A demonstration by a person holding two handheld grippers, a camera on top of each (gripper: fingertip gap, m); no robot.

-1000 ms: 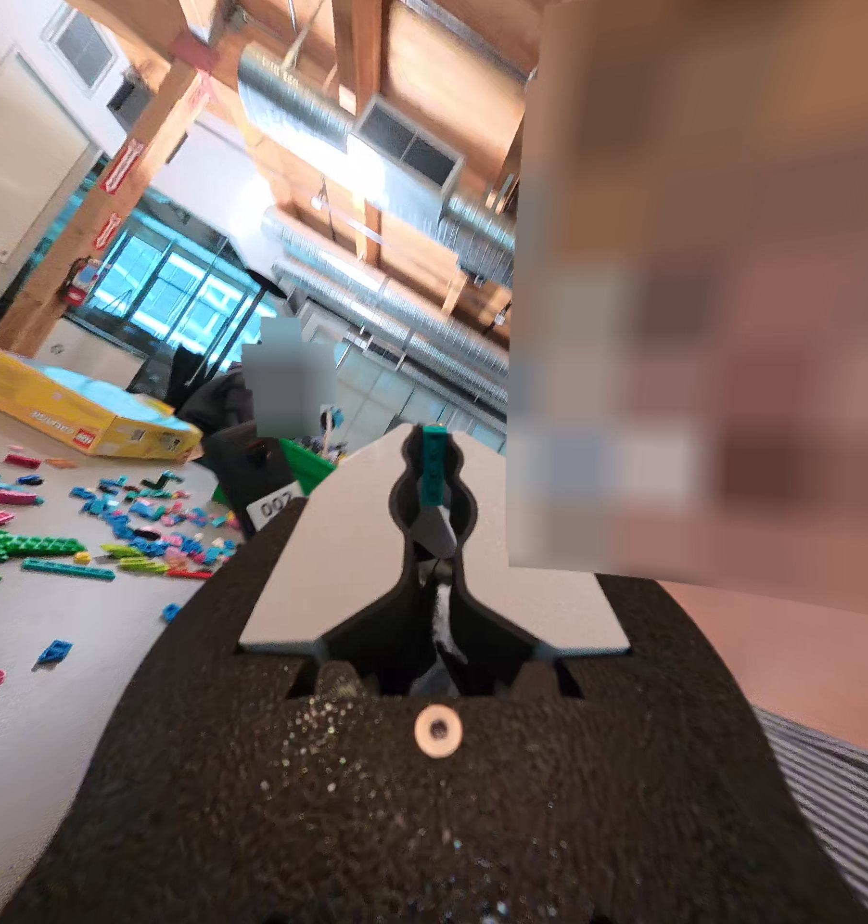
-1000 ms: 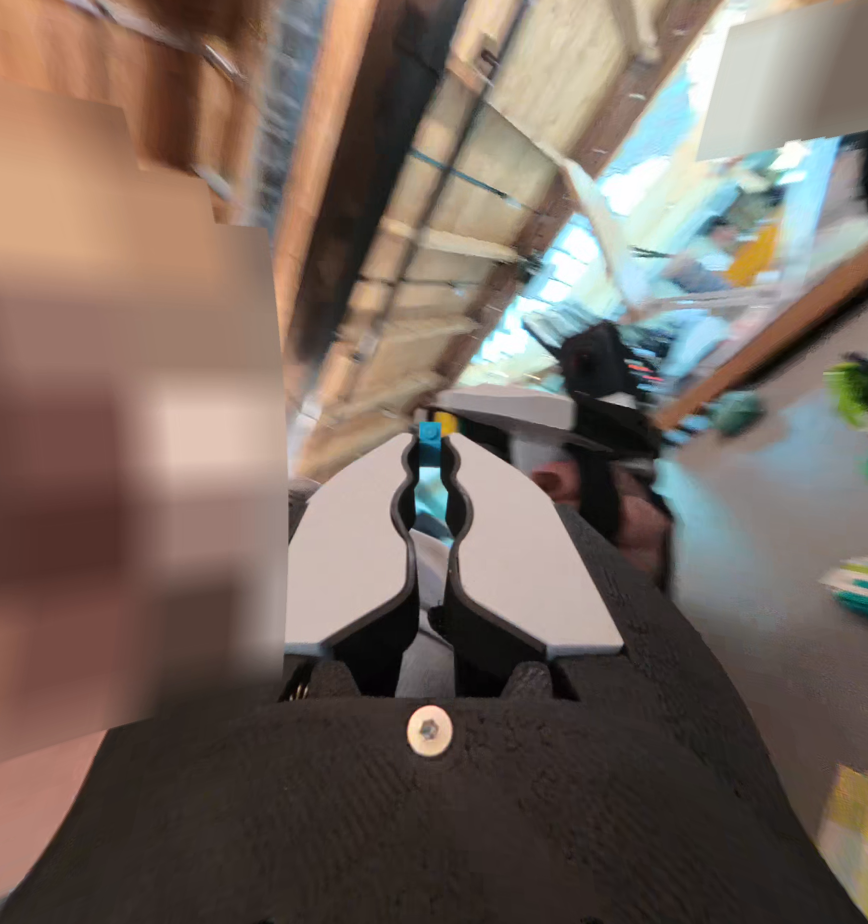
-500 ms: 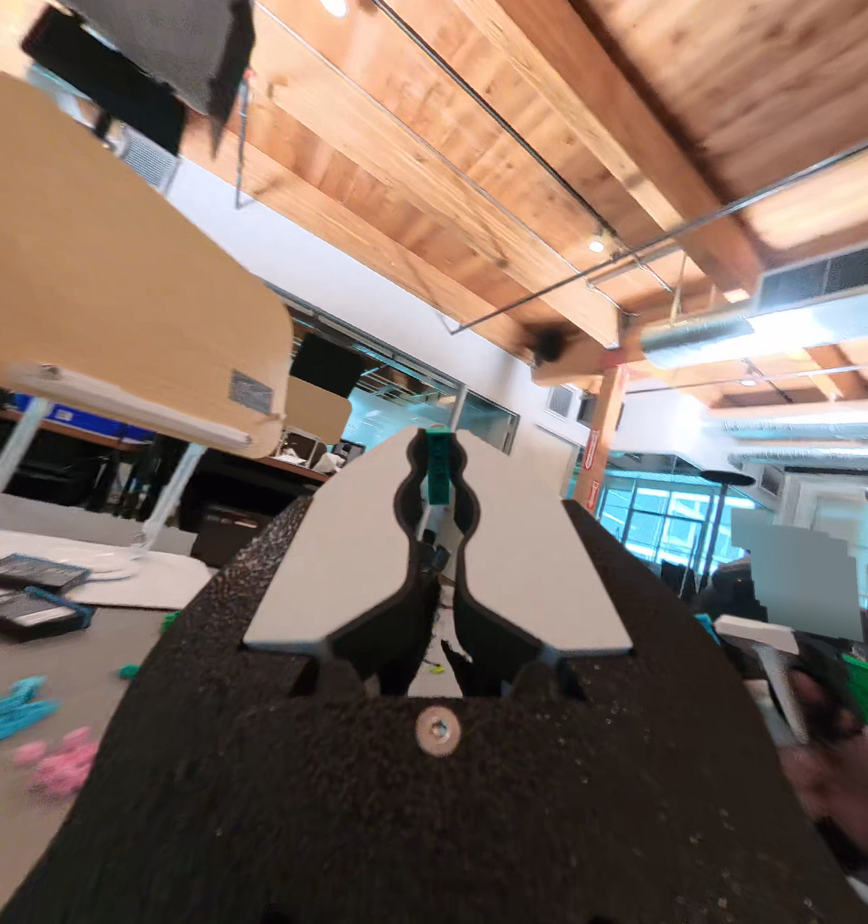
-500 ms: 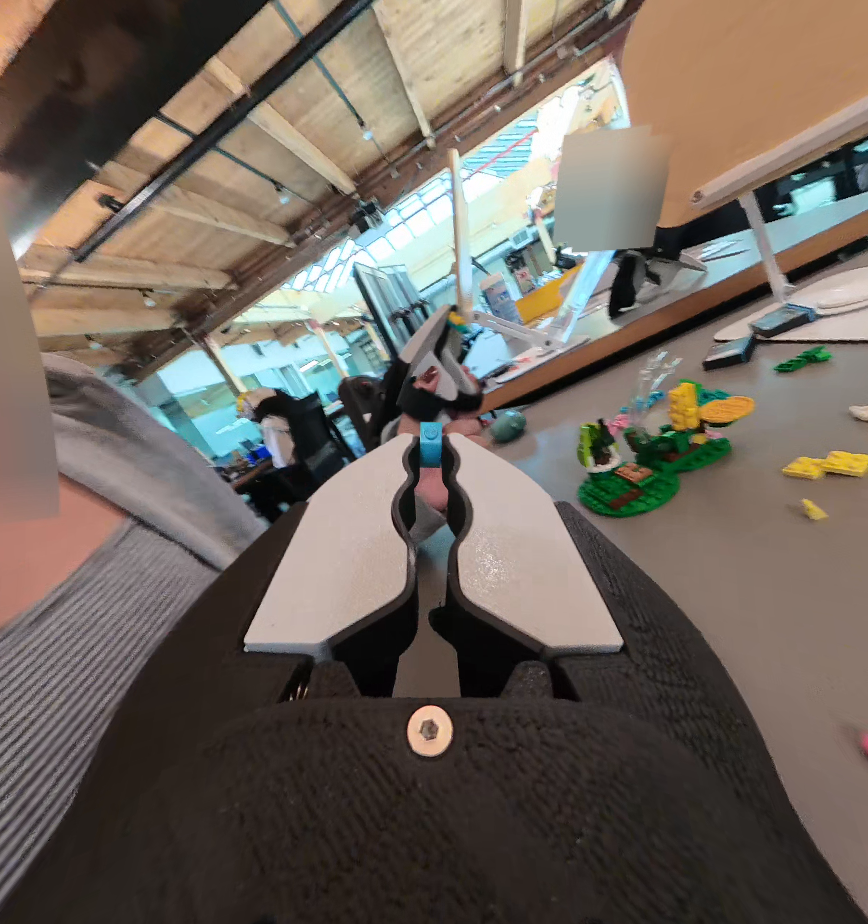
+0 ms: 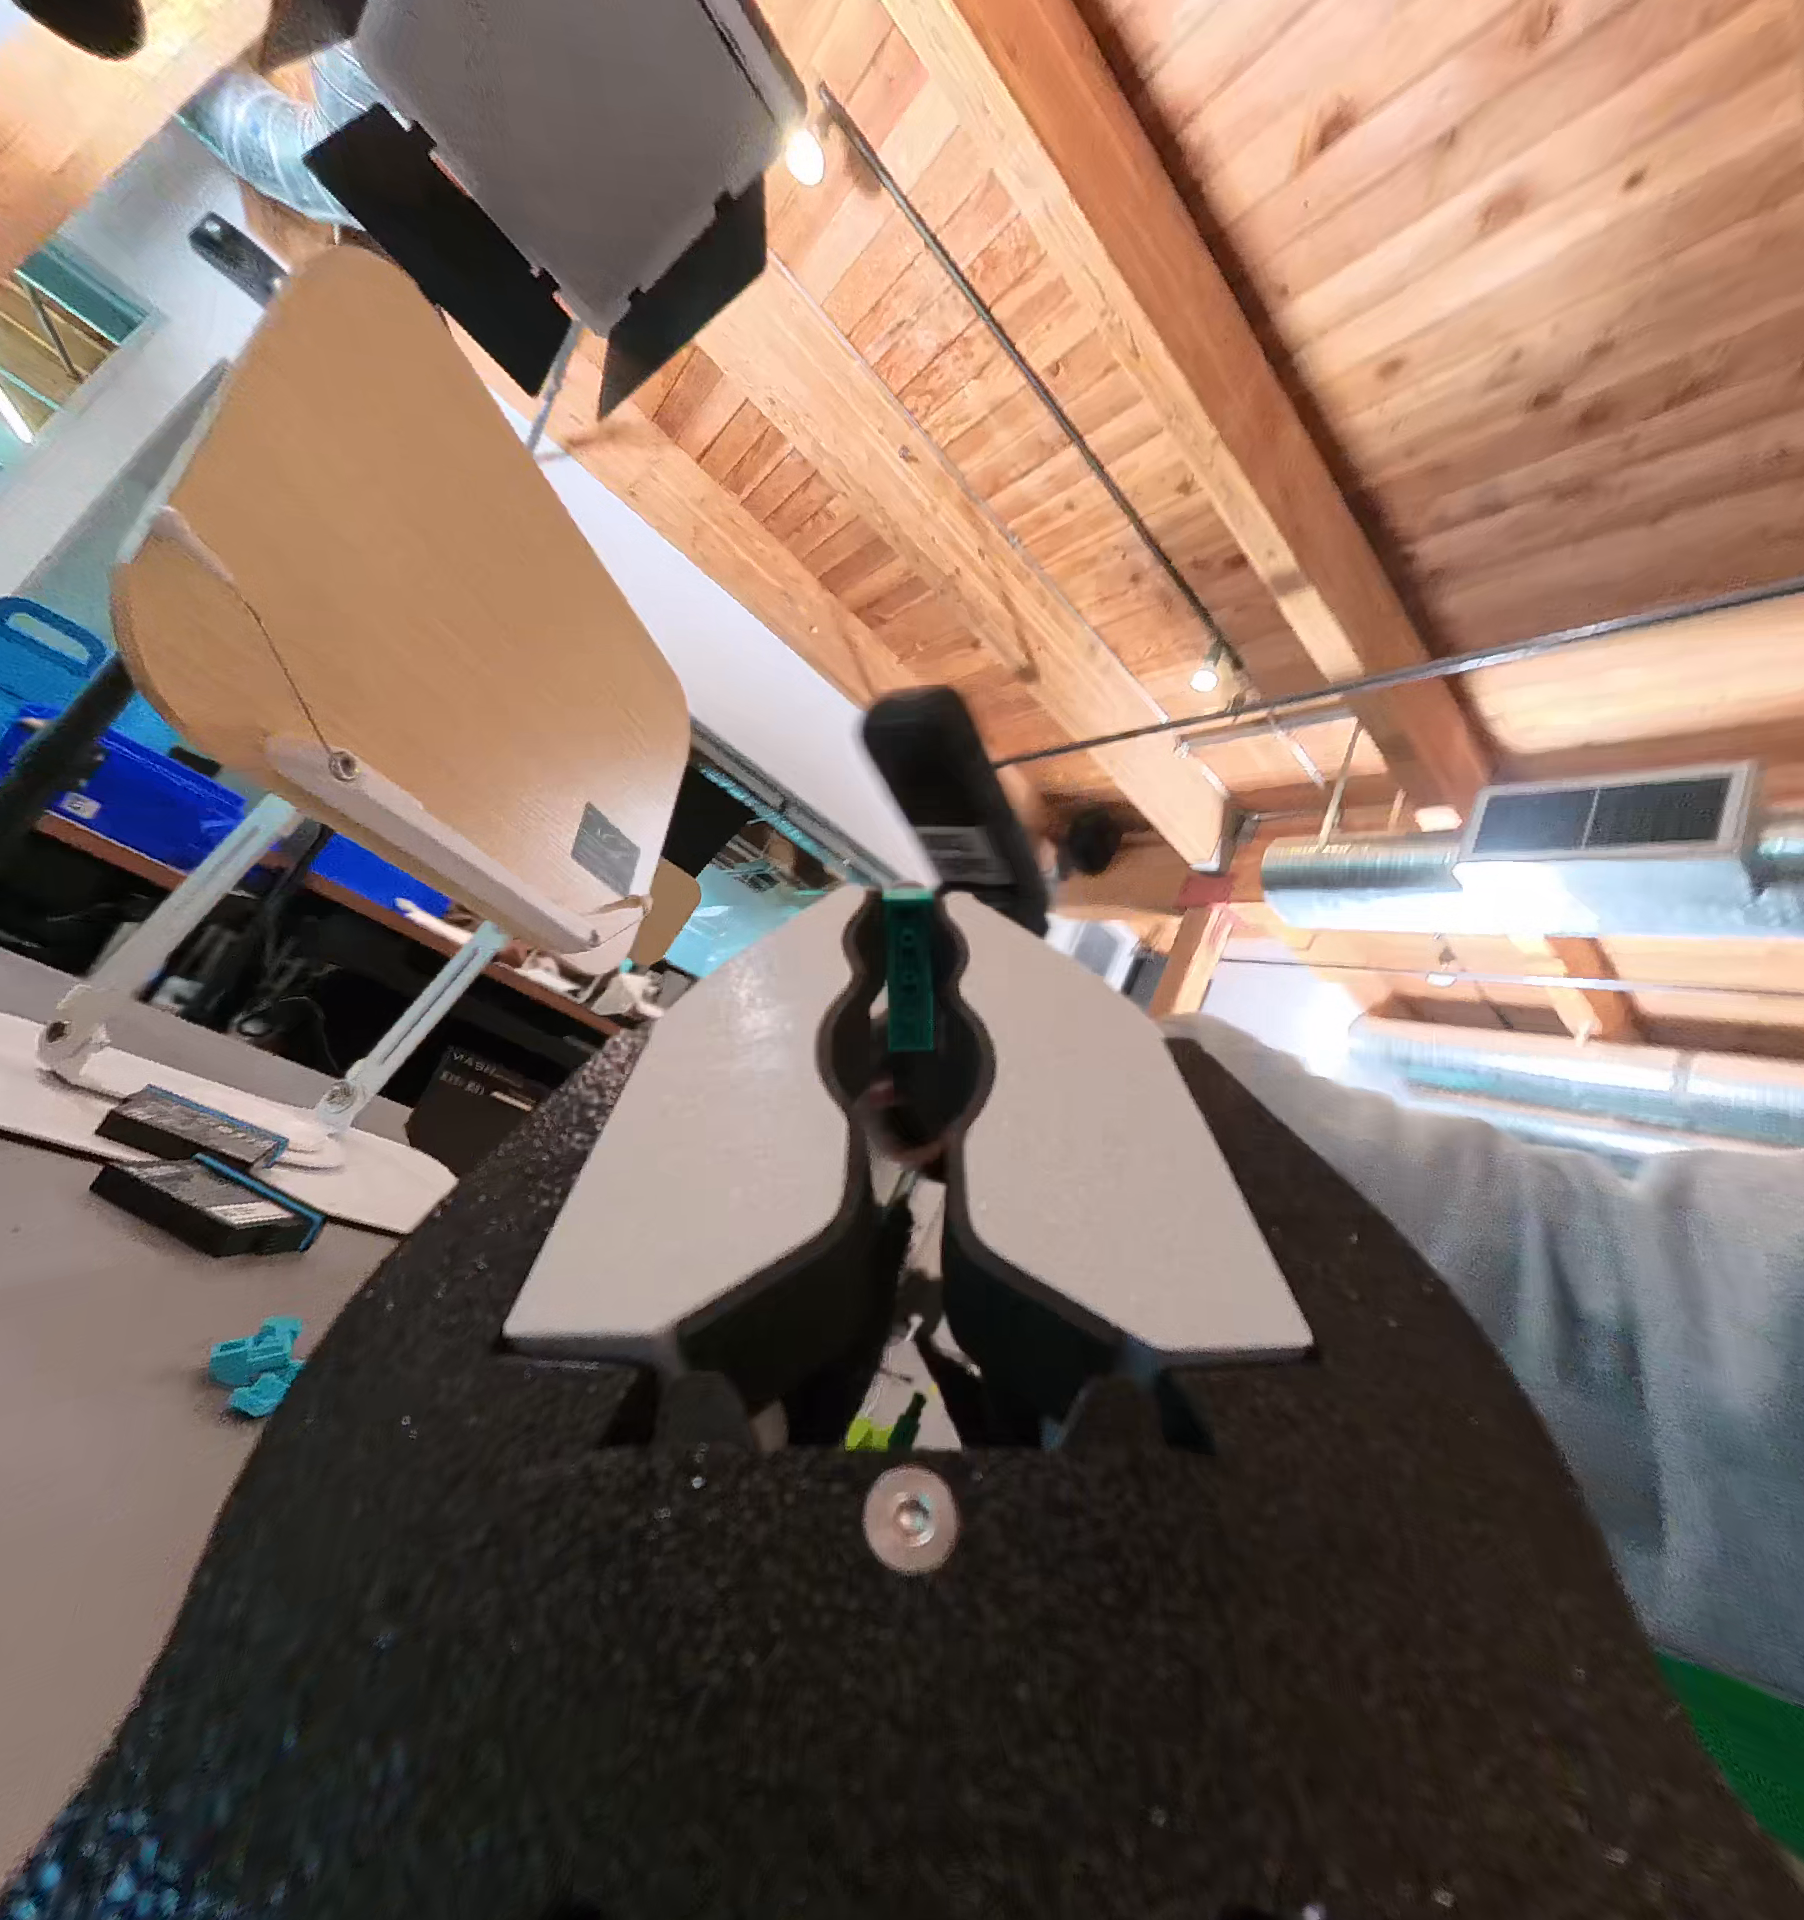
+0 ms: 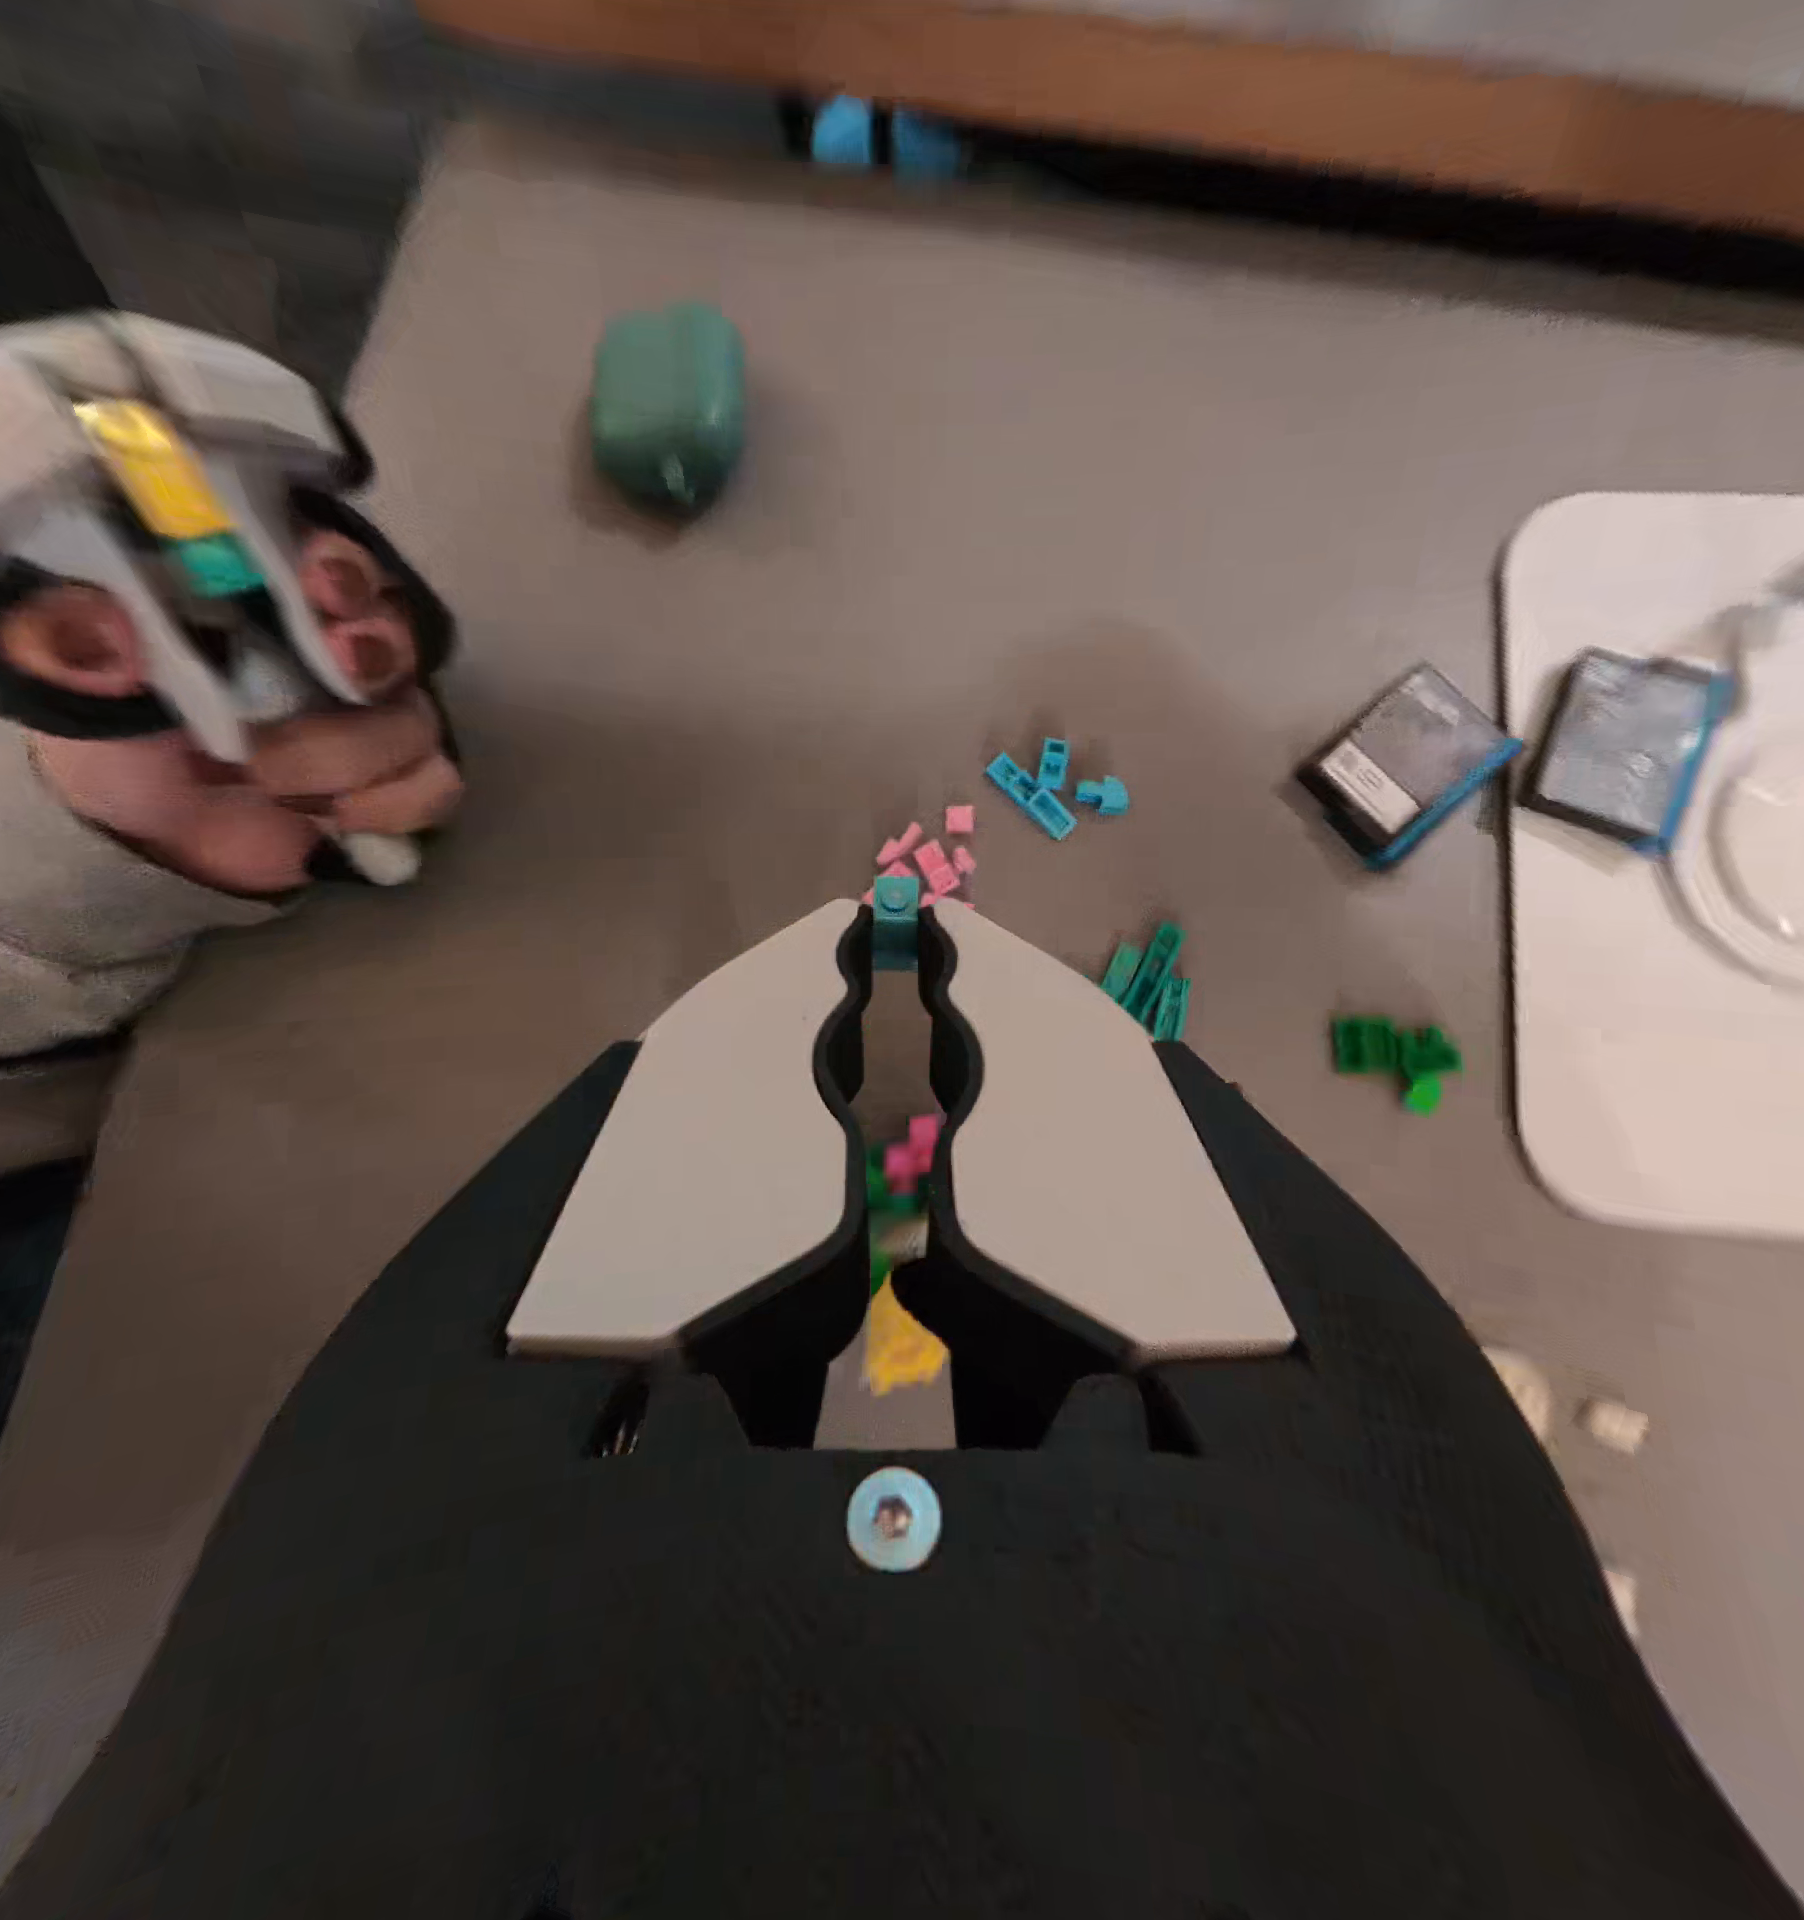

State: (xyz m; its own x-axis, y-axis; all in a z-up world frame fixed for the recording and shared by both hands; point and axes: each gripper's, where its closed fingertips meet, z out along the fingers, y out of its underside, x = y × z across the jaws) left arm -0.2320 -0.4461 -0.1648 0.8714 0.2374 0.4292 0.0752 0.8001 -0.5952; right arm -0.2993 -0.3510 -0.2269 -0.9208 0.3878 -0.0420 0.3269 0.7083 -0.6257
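My left gripper (image 5: pixel 906 914) is shut on a thin teal-green plate (image 5: pixel 908 977), held on edge between the pads and pointing up toward the wooden ceiling. My right gripper (image 6: pixel 895 914) is shut on a small teal-blue studded brick (image 6: pixel 895 927), held above the grey table (image 6: pixel 981 520) over a pile of pink bricks (image 6: pixel 929 852). In the right wrist view the left gripper (image 6: pixel 202 561) shows at the far left in a person's hand, with a teal piece (image 6: pixel 214 566) between its fingers and a yellow part above that.
On the table lie light-blue bricks (image 6: pixel 1049 790), teal bricks (image 6: pixel 1152 977), green bricks (image 6: pixel 1391 1049), a teal-green case (image 6: pixel 669 405) and two black packs (image 6: pixel 1407 769). A white board (image 6: pixel 1656 1039) lies at the right. A tilted wooden panel on a stand (image 5: pixel 410 582) rises at the left. The teal-green case (image 6: pixel 669 405) sits 15 centimetres or so from the ends of my left fingers.
Both hand-held grippers swung around. The right one tipped down from the room toward the table. The left one turned further toward the ceiling. Each kept its brick between the pads.
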